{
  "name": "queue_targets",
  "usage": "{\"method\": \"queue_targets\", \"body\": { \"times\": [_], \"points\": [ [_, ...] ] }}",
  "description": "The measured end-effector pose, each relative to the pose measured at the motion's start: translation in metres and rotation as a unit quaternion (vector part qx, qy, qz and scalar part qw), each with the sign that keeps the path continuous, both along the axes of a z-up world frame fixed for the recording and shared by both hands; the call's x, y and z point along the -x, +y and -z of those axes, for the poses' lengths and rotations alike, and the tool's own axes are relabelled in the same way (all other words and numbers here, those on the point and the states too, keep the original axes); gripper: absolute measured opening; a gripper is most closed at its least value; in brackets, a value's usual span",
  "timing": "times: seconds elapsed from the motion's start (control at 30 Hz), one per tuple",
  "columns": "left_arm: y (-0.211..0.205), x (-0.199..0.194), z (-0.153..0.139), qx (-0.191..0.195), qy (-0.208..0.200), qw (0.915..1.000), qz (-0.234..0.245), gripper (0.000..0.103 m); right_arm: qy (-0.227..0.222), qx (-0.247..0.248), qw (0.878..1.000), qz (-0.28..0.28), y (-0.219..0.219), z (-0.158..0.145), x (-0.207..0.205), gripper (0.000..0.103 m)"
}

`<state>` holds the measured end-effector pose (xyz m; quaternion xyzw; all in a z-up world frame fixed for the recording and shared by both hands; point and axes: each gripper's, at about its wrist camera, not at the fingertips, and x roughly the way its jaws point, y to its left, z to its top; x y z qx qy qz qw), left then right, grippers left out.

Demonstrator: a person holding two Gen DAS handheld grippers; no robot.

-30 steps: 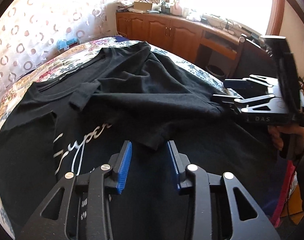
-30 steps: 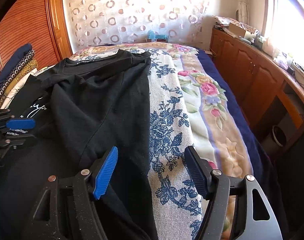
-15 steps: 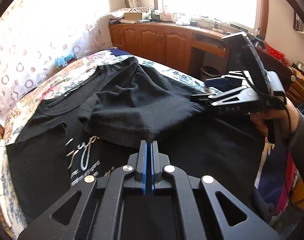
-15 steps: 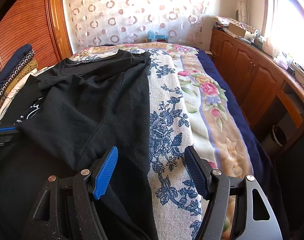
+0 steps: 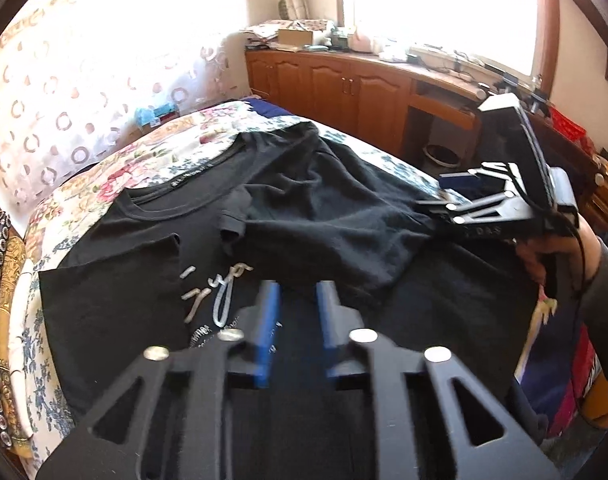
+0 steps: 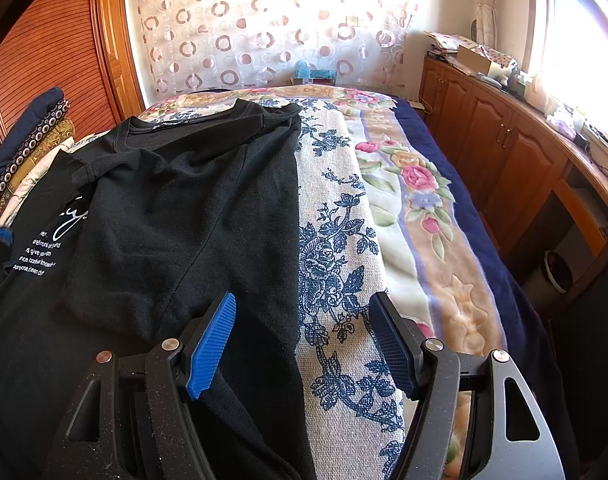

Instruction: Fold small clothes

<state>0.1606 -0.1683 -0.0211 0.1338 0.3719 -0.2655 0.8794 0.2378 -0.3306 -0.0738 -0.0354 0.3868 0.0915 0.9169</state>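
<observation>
In the left wrist view the left gripper point(image 5: 297, 304) is hovering over the black T-shirt point(image 5: 312, 216) lying on the floral bedspread point(image 5: 143, 160), its jaws opening narrowly with nothing between them. In the right wrist view the right gripper point(image 6: 304, 340) is standing wide and empty over the shirt's right edge
</observation>
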Motion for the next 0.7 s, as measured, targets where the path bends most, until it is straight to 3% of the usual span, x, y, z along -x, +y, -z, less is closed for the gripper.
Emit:
{"method": "queue_targets", "body": {
  "times": [0.03,0.1,0.27,0.5,0.6,0.7],
  "points": [
    [0.003,-0.004,0.0,0.005,-0.001,1.0,-0.004,0.045,0.0,0.0,1.0,0.0,0.0,0.0,0.0,0.071],
    [0.005,-0.012,0.001,0.004,-0.001,0.9999,-0.01,0.055,0.0,0.0,1.0,0.0,0.0,0.0,0.0,0.071],
    [0.004,-0.045,0.009,-0.011,0.0,0.9996,-0.028,0.056,0.0,0.0,1.0,0.0,0.0,0.0,0.0,0.071],
    [0.006,-0.099,0.024,0.018,0.037,0.9975,-0.057,0.055,0.0,0.0,1.0,0.0,0.0,0.0,0.0,0.071],
    [0.002,-0.113,0.032,0.021,0.057,0.9965,-0.057,0.044,0.0,0.0,1.0,0.0,0.0,0.0,0.0,0.071],
    [-0.001,-0.121,0.039,0.021,0.08,0.995,-0.056,0.014,0.0,0.0,1.0,0.0,0.0,0.0,0.0,0.071]
  ]
}}
